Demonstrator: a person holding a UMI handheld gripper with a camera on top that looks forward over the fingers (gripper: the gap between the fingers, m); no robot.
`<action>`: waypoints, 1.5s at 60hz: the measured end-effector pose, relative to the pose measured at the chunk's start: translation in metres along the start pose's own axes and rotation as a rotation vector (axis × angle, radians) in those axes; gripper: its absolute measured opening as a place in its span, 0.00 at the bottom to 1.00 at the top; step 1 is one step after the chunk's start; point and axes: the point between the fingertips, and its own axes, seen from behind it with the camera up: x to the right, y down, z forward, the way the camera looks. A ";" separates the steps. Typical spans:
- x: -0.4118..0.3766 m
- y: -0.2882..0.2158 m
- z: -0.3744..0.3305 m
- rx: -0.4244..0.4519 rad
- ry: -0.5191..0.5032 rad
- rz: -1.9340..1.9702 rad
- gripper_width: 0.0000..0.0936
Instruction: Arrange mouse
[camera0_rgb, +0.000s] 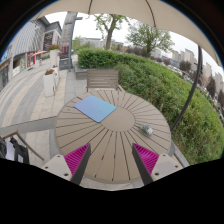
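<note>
Gripper view: gripper (111, 160) open wide, holding nothing, above table (100, 150). Approach step; next reach fwd-right to mouse (148, 129), near mousepad (96, 108).

What we cannot make out — small, cut off, or covered

The mouse (148, 129) on the round counter (110, 140) is too small for us to tell its shape or which way it faces; the tool (109, 160) shows only its two fingers, their bases cut off below. The counter's near rim is hidden behind those fingers — and the figures (52, 80) on the pavement beyond are too small to read.
</note>
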 end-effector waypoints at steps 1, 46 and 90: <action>0.009 0.002 0.002 -0.001 0.013 0.005 0.91; 0.204 0.046 0.167 0.067 0.166 0.148 0.91; 0.249 0.026 0.325 -0.026 0.105 0.189 0.92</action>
